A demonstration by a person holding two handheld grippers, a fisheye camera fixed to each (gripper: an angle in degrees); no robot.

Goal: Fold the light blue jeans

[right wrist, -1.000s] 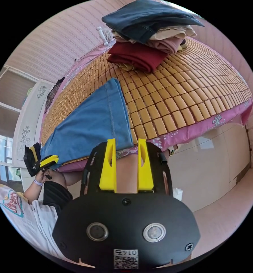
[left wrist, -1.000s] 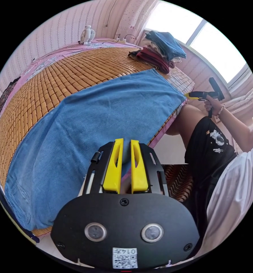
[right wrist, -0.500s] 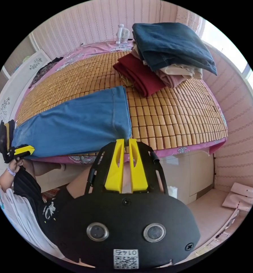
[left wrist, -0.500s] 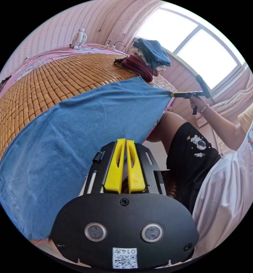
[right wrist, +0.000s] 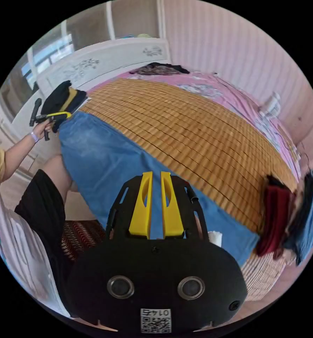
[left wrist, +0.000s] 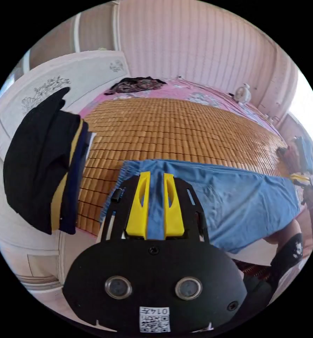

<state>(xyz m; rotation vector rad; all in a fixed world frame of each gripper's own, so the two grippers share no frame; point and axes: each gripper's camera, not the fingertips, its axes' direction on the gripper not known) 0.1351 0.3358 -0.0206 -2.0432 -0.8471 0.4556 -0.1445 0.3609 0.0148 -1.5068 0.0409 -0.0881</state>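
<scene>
The light blue jeans (left wrist: 234,204) lie lengthwise along the near side of a bamboo mat (left wrist: 181,123), their near edge hanging over the bed's side. My left gripper (left wrist: 155,173) hovers over the waist end. Its jaws stand apart and denim shows in the gap. In the right gripper view the jeans (right wrist: 103,155) run from upper left to lower right, with the left gripper (right wrist: 58,115) at the waist corner. My right gripper (right wrist: 156,172) has its jaws almost together on the denim. The left gripper view puts the right gripper (left wrist: 299,177) at the hem end.
Dark clothes (left wrist: 40,158) hang over the white bed end beside the waist. A pile of folded clothes (right wrist: 286,218) sits on the mat past the hem. A small white fan (right wrist: 270,107) stands at the far side. The person's leg (right wrist: 58,176) is against the bed.
Both cameras have swung round towards the bed end. The left jaws, nearly shut half a second ago, have parted. The jeans, held taut between the grippers before, now rest on the mat.
</scene>
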